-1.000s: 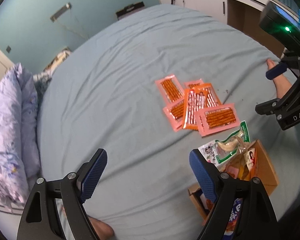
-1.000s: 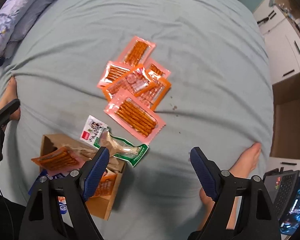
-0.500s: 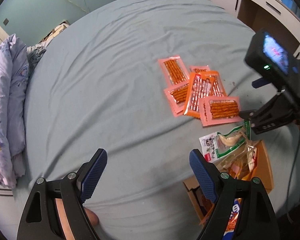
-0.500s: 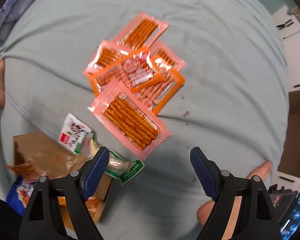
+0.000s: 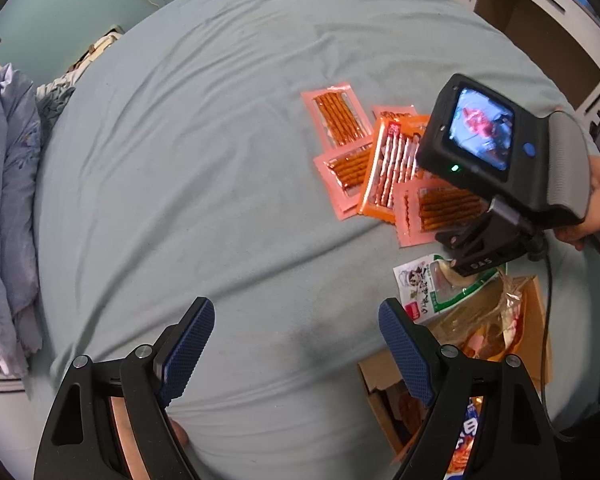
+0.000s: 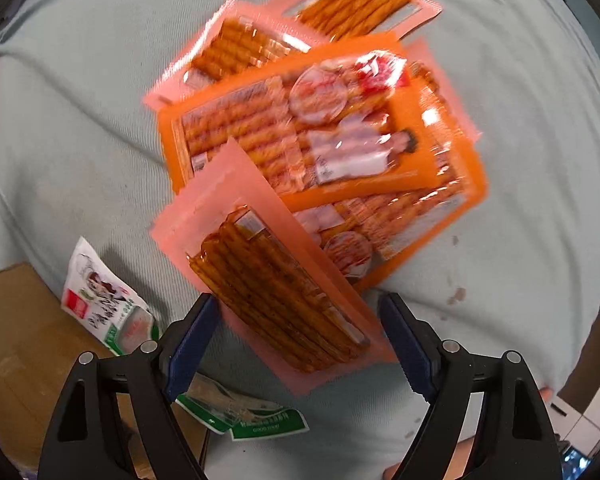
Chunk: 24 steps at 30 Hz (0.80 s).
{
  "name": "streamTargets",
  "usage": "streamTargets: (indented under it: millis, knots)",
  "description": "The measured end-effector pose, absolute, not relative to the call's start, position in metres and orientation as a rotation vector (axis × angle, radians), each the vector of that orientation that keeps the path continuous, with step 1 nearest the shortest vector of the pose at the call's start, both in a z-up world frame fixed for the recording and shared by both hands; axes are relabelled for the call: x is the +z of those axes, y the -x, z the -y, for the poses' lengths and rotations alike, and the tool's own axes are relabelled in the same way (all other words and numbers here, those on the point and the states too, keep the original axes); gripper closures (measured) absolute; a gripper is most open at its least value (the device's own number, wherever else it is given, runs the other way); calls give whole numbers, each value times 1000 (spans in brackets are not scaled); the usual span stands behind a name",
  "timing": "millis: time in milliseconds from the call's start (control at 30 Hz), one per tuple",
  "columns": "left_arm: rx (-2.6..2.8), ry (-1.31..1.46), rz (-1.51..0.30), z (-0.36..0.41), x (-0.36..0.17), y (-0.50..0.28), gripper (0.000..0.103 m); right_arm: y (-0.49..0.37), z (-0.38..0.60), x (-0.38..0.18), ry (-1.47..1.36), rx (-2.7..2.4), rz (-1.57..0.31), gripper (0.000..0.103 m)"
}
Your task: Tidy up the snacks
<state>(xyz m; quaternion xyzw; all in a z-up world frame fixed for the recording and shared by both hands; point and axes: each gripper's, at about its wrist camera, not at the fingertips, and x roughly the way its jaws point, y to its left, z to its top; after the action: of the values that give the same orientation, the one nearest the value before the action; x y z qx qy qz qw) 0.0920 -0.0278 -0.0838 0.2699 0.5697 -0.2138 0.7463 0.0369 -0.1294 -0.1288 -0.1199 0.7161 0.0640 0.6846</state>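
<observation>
- Altogether, five flat snack packets lie overlapping on the pale grey-blue bed sheet (image 5: pixel 204 168): three pink ones with brown sticks and two orange ones.
- Nearest is the pink plastic packet of dark brown spicy sticks (image 6: pixel 276 280), its near end lying between the right gripper's (image 6: pixel 300 340) blue-padded jaws, which stand wide open and grip nothing; whether the pads touch the packet is unclear.
- Behind it sits the top orange packet printed with a figure in white (image 6: pixel 300 128), over a second orange packet (image 6: pixel 412 224); two more pink stick packets (image 6: pixel 240 48) lie beyond.
- Its print is blurred and unreadable.
- One white-and-green pouch holding a pale meat piece (image 5: pixel 436 288) leans on the rim of the brown cardboard box (image 5: pixel 536 320); a red label shows, and small white letters on the green end seem to read "GOOD FOOD".
- Inside the box are crumpled clear and orange wrappers and a blue-printed bag (image 5: pixel 466 436).
- Left gripper (image 5: pixel 296 344) hovers over bare sheet, jaws fully apart and holding nothing.
</observation>
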Motion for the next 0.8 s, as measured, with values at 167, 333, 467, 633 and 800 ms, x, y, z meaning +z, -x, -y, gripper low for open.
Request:
streamTargets:
  millis: [167,333,467,633,800]
  knots:
    - [-459,-593,-1260,33,-90,-96,18,-38,154,-114,73,201,-1583,69]
    - [-440,-597,-1281,39,-100,-104,18,-35,186,-97,-81,222,-1544,99]
    - [-462,-617,-1298,52,-110,-111,18,-32,209,-86,-172,205,-1501,99]
    - [-530,-660,-1356,84,-134,-117,18,-27,254,-69,-261,109,-1417,99]
    - [-636,-684,-1402,124,-155,-116,18,-20,279,-69,-341,45,-1400,99]
